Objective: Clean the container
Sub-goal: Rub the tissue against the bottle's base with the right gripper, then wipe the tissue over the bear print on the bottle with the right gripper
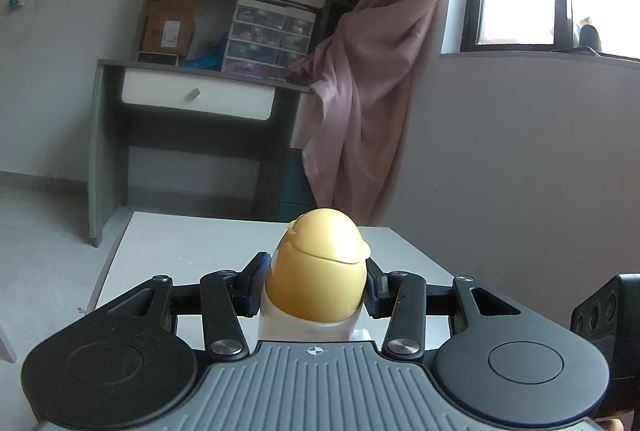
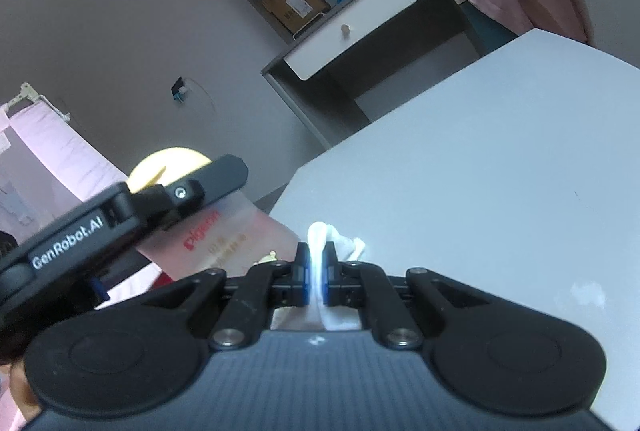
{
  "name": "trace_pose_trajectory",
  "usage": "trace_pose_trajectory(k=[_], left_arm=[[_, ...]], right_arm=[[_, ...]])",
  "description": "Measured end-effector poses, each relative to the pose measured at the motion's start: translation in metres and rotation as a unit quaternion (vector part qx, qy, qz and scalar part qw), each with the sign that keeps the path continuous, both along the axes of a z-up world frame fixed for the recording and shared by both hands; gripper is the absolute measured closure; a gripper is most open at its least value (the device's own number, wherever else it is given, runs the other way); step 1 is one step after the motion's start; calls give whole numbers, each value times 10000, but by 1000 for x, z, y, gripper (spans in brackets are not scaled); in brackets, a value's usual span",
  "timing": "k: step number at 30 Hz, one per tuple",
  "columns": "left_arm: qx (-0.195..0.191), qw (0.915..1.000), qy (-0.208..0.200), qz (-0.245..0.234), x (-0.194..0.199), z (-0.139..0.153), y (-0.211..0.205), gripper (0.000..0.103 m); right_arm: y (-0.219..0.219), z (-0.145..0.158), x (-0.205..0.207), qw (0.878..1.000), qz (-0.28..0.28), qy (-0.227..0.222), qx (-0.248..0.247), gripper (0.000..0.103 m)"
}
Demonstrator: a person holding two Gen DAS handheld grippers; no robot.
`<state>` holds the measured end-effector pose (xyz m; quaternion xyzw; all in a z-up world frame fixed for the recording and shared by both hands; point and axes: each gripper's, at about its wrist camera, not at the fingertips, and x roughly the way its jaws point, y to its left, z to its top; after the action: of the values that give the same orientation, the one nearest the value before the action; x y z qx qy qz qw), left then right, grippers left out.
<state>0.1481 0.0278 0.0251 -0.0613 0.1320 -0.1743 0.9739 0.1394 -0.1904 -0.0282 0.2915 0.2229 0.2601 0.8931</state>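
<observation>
My left gripper (image 1: 316, 285) is shut on a white bottle with a rounded yellow cap (image 1: 318, 267), held upright above the white table (image 1: 192, 247). The same bottle (image 2: 224, 231) shows at the left in the right wrist view, with red lettering, held by the left gripper's black body (image 2: 120, 215). My right gripper (image 2: 316, 271) is shut on a white tissue (image 2: 320, 243) that pokes up between its fingers, close to the bottle's side and above the table (image 2: 480, 171).
A grey desk with a white drawer (image 1: 196, 99) and cluttered shelves stands beyond the table. A pink curtain (image 1: 372, 71) hangs by the window at right. A small white smear (image 2: 588, 293) lies on the table at right.
</observation>
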Motion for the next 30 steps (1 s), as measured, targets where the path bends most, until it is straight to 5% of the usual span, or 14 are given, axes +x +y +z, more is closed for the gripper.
trace_pose_trajectory(k=[19,30], left_arm=[[-45,10000,52,1,-3,1,1,56],[-12,10000,52,32,-2,1,1,56]], right_arm=[[0,26,-31,9977,172,-636,135,97],[1,13,-24,9990,234,-328,183,97]])
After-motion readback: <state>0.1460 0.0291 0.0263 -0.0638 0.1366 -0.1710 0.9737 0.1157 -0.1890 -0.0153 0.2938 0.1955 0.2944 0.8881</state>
